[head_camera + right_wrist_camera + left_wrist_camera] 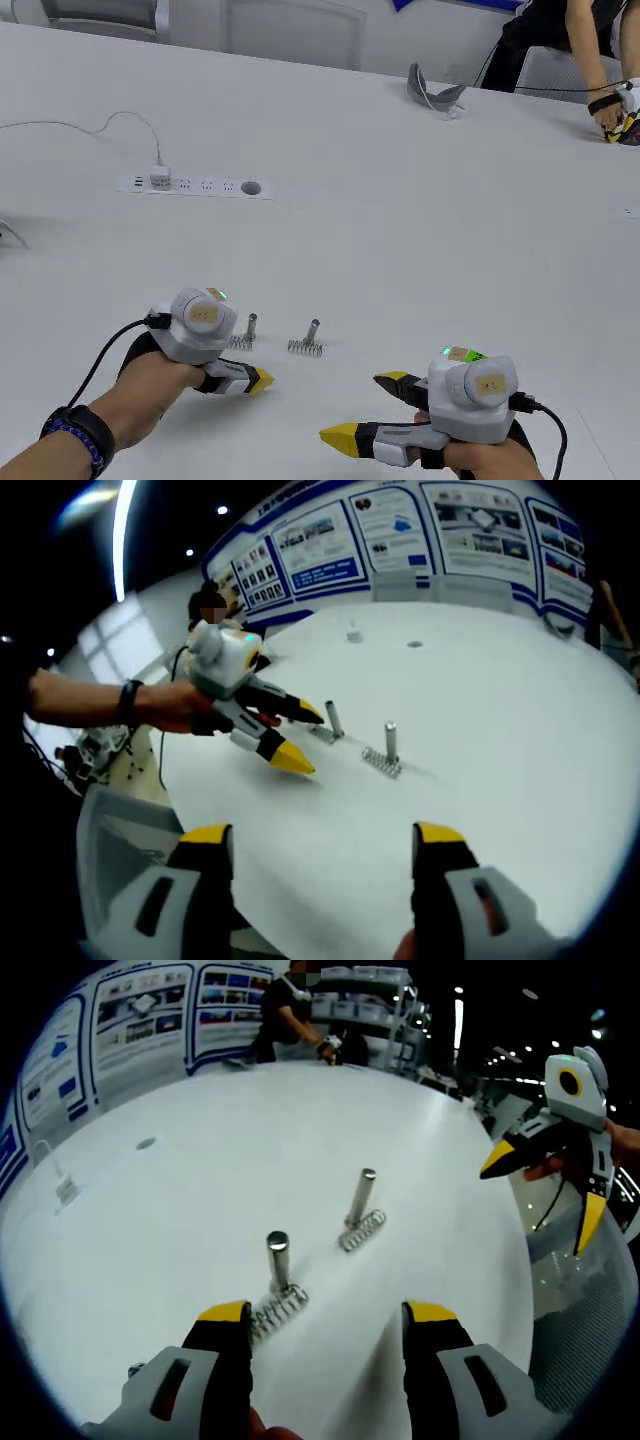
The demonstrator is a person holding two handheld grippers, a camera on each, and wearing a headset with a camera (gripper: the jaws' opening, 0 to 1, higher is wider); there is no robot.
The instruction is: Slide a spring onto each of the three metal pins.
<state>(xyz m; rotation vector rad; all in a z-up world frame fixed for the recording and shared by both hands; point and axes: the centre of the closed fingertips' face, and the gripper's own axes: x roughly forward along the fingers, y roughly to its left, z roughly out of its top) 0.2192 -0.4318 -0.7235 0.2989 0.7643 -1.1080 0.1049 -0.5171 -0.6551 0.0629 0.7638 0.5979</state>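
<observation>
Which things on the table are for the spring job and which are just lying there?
For the job: near pin, near spring, far pin, far spring, left gripper, right gripper.
Just lying about: power strip, white plug, grey curved thing far off.

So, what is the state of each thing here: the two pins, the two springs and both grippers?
left pin: upright, bare, no spring on it.
right pin: upright, bare.
left spring: lying flat at the left pin's foot.
right spring: lying flat at the right pin's foot.
left gripper: open, nothing between its fingers.
right gripper: open, holding nothing.
</observation>
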